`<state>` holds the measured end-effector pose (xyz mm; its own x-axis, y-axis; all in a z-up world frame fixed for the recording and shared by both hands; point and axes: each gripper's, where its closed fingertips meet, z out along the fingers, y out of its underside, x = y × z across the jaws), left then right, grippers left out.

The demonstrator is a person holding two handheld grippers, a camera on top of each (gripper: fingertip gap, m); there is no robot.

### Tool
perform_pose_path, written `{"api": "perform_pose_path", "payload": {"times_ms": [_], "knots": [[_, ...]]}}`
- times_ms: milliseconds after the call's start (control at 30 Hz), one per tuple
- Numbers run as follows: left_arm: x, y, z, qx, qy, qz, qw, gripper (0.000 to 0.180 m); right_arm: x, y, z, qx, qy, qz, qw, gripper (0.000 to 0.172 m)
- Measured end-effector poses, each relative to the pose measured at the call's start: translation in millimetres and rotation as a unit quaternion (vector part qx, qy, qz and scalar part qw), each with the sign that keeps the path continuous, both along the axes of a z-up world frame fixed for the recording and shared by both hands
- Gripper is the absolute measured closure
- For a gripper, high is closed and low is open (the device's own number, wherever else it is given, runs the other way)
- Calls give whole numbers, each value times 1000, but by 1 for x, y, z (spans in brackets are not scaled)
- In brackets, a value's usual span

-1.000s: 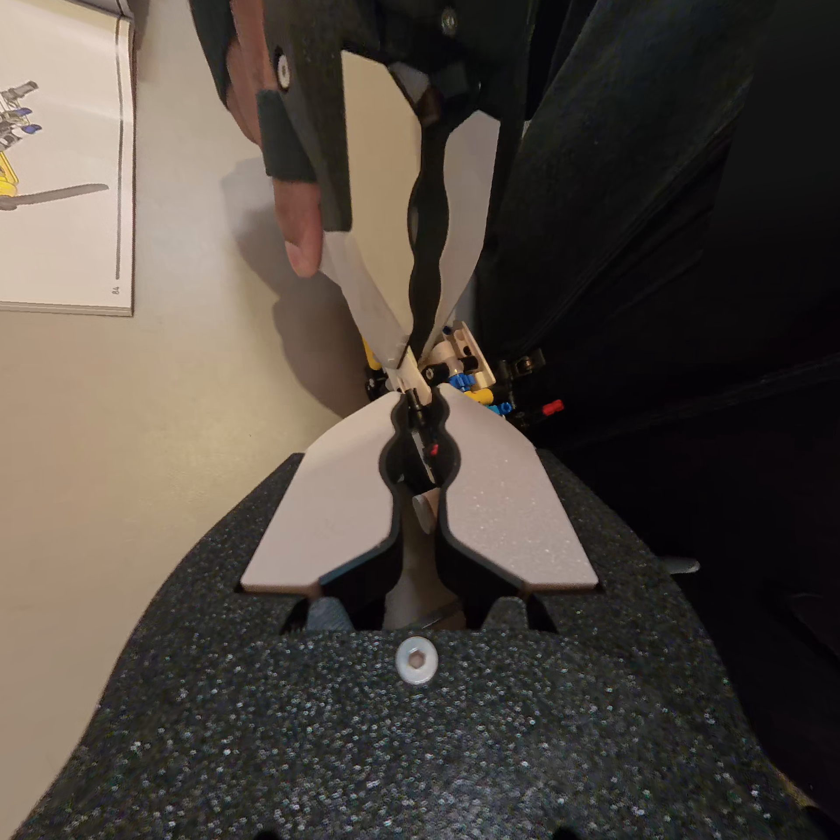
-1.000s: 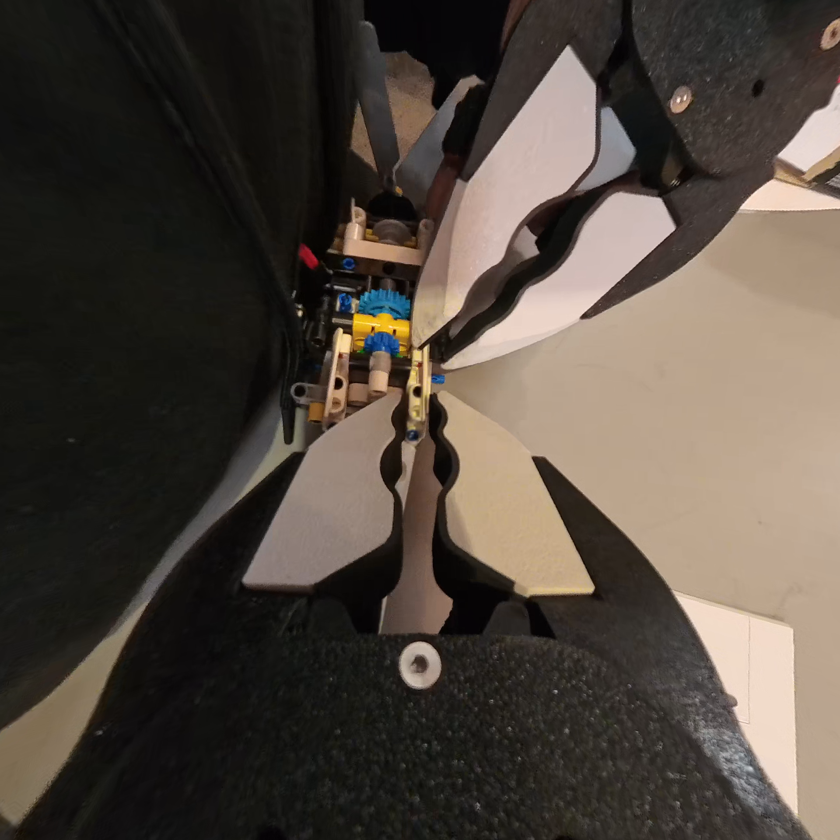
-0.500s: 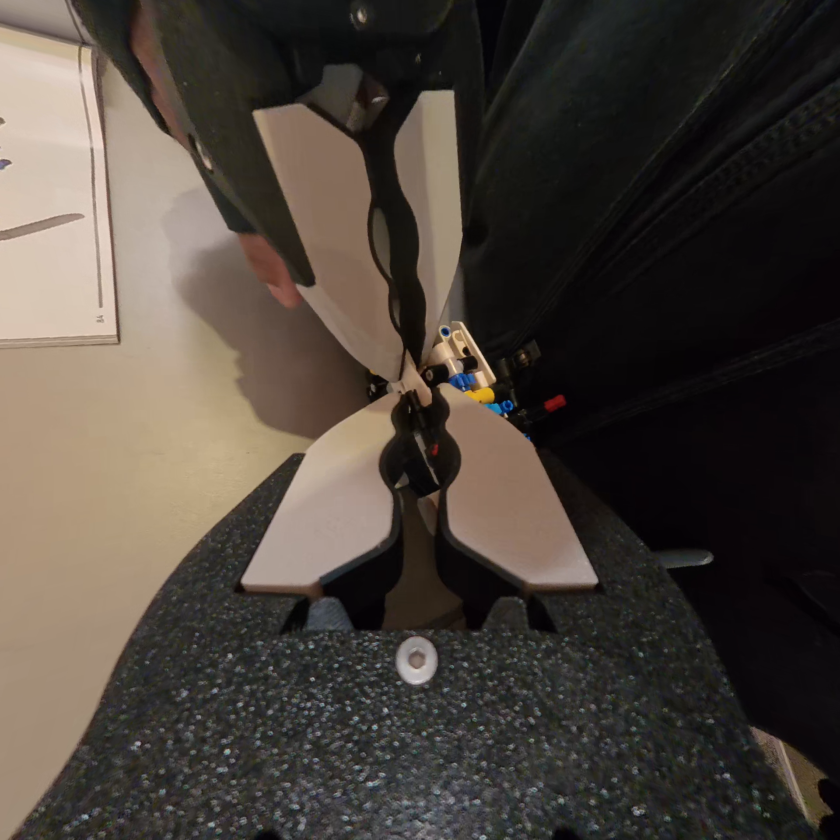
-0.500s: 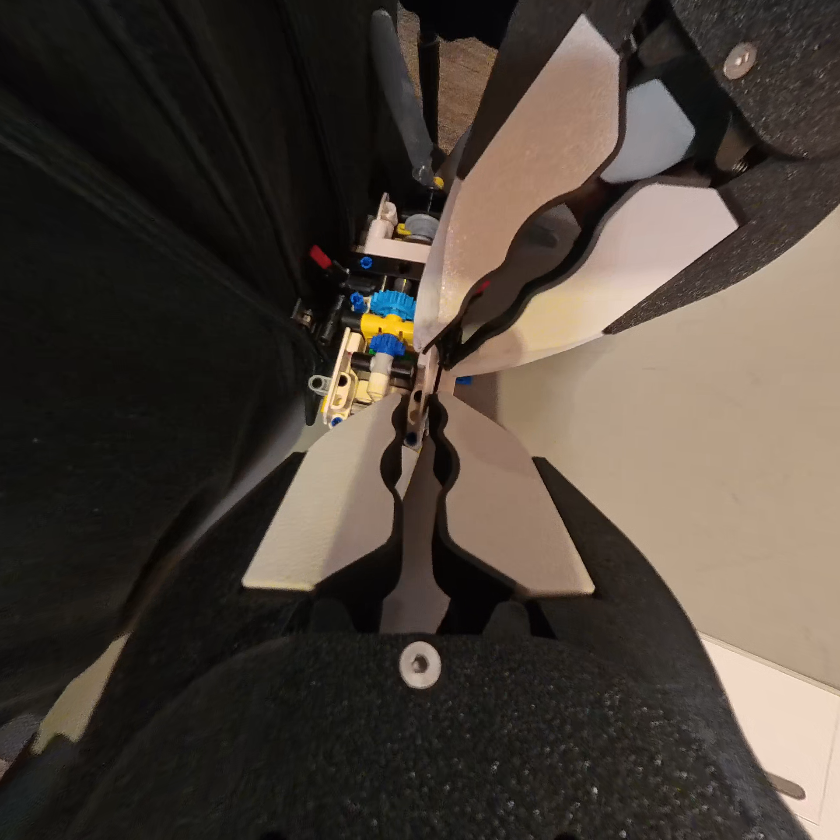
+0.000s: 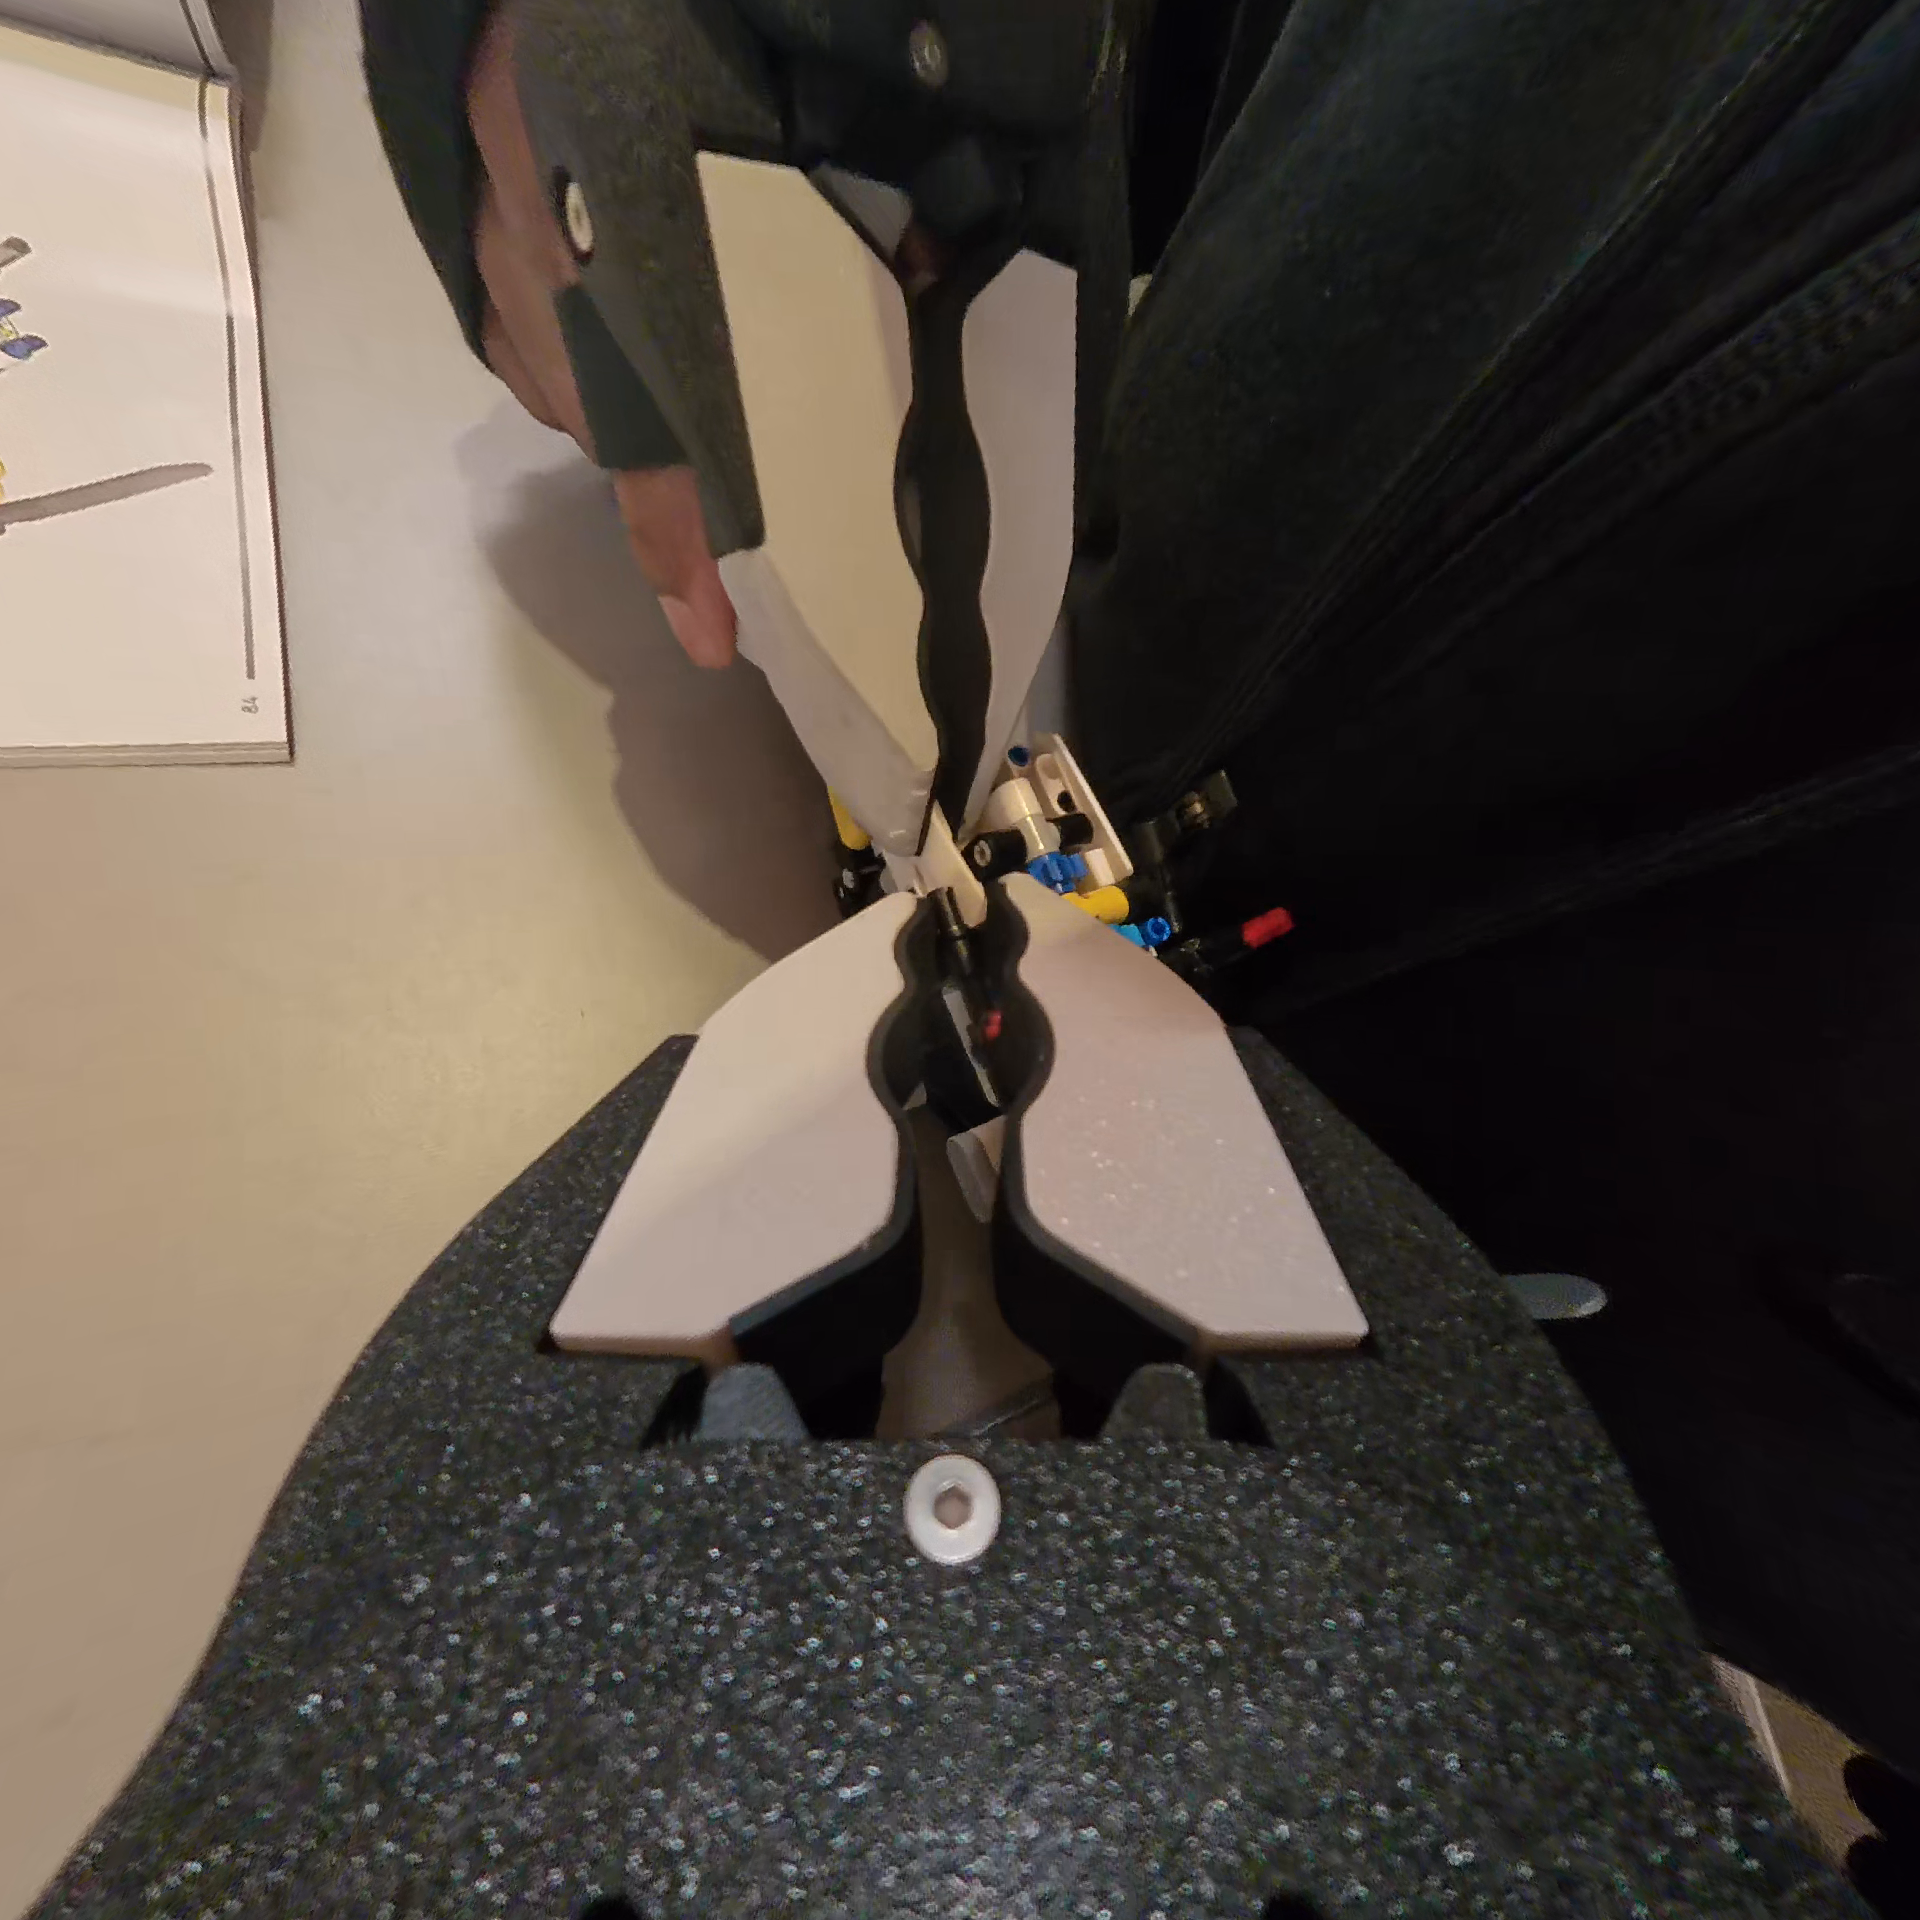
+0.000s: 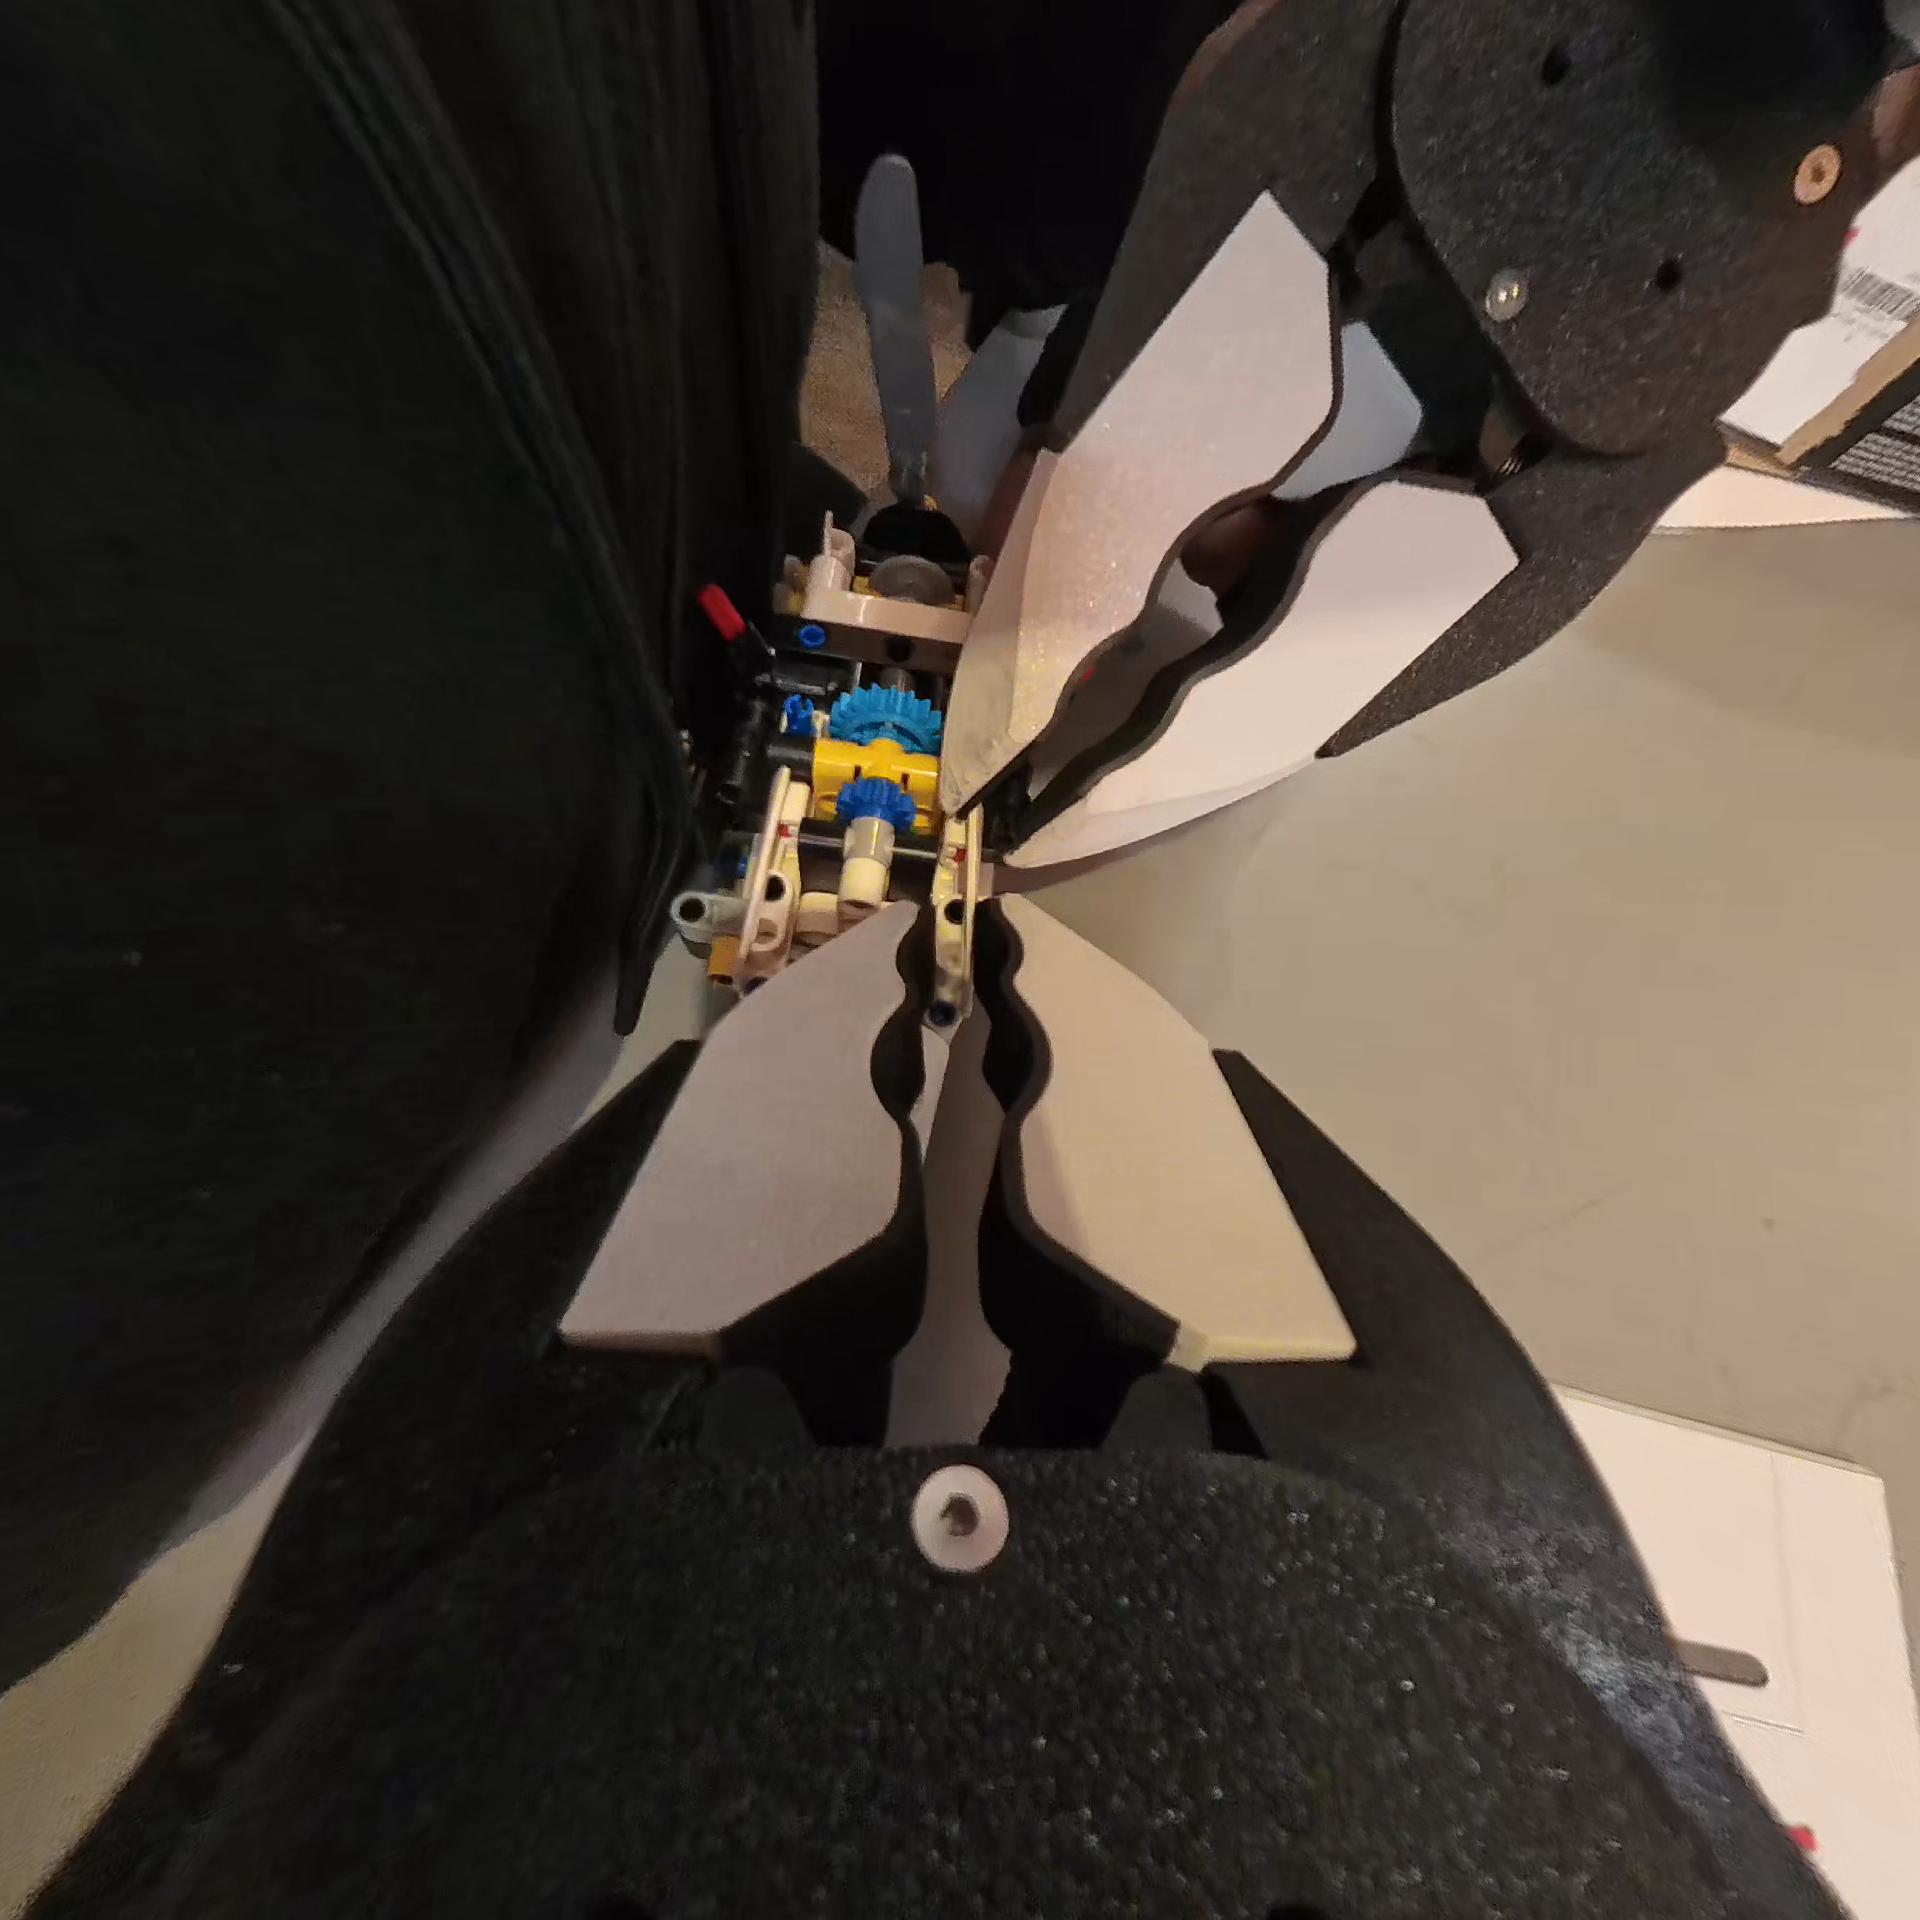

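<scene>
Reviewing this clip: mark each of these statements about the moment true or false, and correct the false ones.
1. Both tongs grip the same toy-brick assembly. True.
2. The right tongs close on a red wheel. False: they pinch a cream beam with holes.
3. An open instruction booklet lies on the table. True.
4. The assembly's gears are green. False: they are blue, by a yellow block.
5. The left tongs hang wide open, away from the assembly. False: they grip its black pin.
</scene>
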<state>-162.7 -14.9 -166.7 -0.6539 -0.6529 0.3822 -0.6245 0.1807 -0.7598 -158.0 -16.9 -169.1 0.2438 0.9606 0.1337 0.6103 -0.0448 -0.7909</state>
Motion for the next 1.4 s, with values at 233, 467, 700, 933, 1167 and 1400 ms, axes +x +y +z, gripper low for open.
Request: {"api": "perform_pose_path", "payload": {"times_ms": [233, 467, 700, 933, 1167, 1400], "knots": [[1, -2, 1, 1, 0, 3, 1000, 169, 2, -2, 2, 22, -21, 0, 1000, 166], [2, 2, 5, 17, -10, 12, 1000, 169, 2, 3, 8, 40, -19, -11, 999, 166], [0, 3, 6, 15, -18, 18, 1000, 168, 1, 3, 10, 56, -21, -17, 998, 166], [1, 2, 7, 13, -23, 18, 999, 168, 1, 2, 12, 86, -28, -17, 996, 166], [2, 1, 8, 14, -30, 22, 999, 168, 3, 2, 14, 103, -29, -18, 994, 166], [4, 3, 9, 17, -42, 25, 999, 168, 4, 3, 16, 124, -32, -19, 992, 166]]}}
